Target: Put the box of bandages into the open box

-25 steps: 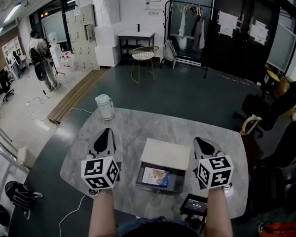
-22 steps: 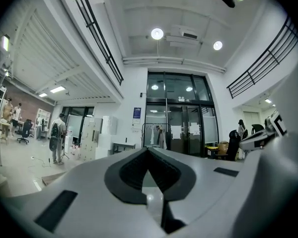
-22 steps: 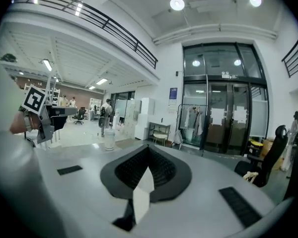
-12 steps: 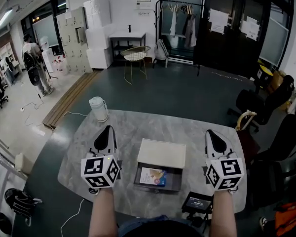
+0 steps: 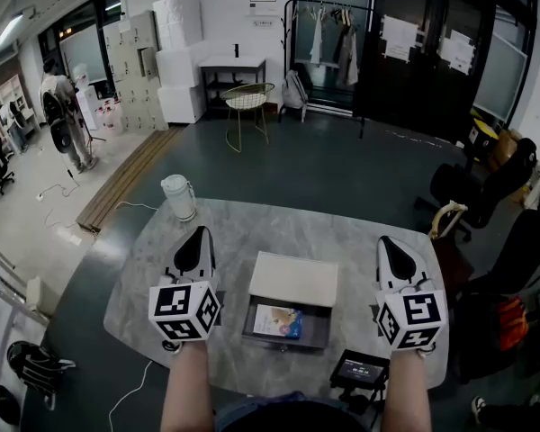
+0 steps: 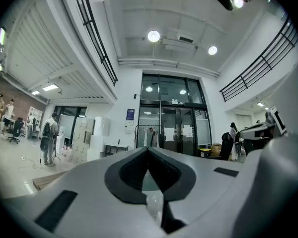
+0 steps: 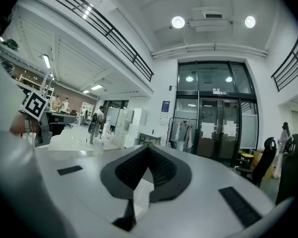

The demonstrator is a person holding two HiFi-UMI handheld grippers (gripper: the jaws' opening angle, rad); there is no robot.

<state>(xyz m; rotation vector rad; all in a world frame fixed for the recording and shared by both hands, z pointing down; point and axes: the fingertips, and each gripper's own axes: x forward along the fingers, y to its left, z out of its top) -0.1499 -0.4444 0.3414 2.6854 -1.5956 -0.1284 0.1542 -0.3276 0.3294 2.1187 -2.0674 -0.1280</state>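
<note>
Little changed: right tongs (image 5: 388, 244) edged slightly outward.

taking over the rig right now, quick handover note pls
Left hand-held gripper: jaws shut, nothing in them, held above the table to the left of the open box.
Right hand-held gripper: jaws shut, empty, to the right of the box.
Box of bandages: lying flat inside the open box, toward its left side.
Done: the bandages appear to be in place.
Left: probably nothing for the placing itself; the box stands open.
</note>
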